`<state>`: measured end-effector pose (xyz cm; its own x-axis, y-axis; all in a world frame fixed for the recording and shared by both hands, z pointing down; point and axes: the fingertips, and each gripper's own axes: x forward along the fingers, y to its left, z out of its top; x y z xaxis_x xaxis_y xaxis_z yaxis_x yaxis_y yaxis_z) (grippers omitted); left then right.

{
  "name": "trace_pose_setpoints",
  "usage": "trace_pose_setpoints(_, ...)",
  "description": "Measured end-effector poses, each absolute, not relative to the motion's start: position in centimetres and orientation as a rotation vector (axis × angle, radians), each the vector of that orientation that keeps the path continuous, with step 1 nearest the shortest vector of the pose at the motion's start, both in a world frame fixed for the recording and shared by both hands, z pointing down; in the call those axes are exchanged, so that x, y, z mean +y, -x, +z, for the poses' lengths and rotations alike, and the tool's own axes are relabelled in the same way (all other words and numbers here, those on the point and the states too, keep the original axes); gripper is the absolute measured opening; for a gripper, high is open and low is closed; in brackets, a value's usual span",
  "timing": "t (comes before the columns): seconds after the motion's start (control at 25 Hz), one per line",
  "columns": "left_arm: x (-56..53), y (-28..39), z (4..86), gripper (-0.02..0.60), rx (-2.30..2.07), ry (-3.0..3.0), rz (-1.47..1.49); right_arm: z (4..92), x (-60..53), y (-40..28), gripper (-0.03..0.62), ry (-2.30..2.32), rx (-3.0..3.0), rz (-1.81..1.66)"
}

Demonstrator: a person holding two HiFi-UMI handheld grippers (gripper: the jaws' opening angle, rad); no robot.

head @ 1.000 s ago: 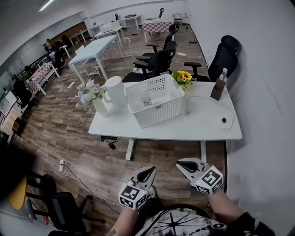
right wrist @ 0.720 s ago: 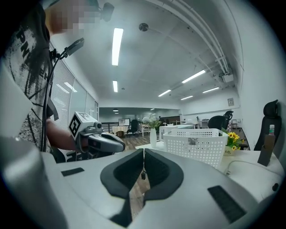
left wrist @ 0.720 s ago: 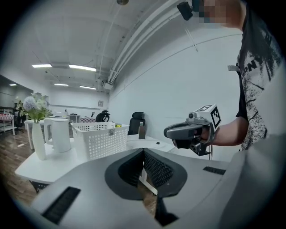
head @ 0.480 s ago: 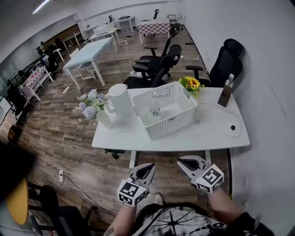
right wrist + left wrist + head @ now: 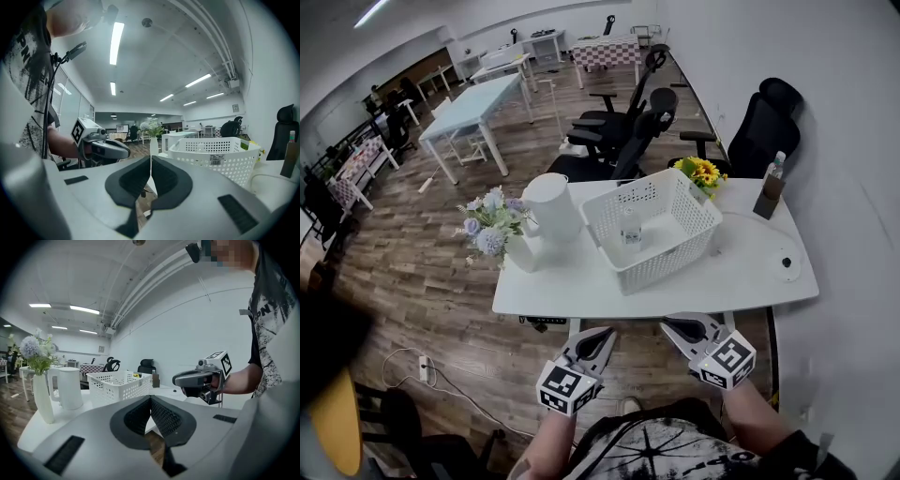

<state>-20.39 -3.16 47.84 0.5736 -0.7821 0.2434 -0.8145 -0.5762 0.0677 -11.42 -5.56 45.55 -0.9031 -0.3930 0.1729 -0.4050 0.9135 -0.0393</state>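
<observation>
Head view: left gripper [image 5: 602, 337] and right gripper [image 5: 674, 328], jaws together, empty, near the table's [image 5: 565, 300] front edge.

Grey left claw [image 5: 602, 336], right claw [image 5: 673, 328]; black-and-white print tee [image 5: 661, 455], seemingly short-sleeved

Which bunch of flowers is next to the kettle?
The pale blue bunch in the white vase, left of the kettle; the sunflowers stand beyond the basket.

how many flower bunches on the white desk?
2. A vase of pale blue and white flowers at the left end of the desk, beside the kettle; sunflowers at the back, behind the white basket. None seem hidden.
</observation>
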Motion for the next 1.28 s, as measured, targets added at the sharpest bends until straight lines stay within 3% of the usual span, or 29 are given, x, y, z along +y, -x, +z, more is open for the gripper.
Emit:
trace_pose_setpoints(0.6,-7.6,21.5,47.9,0.011,-1.320,-2.651,0.272,45.3,-10.0,12.0,0.023,-0.667,-2.905,0.103)
trace_pose_setpoints(1.28,-17.7,20.4,44.8,0.009,-1.632,-2.510,0.290,44.1,-21.8,10.9,0.023,-0.338,-2.984,0.079)
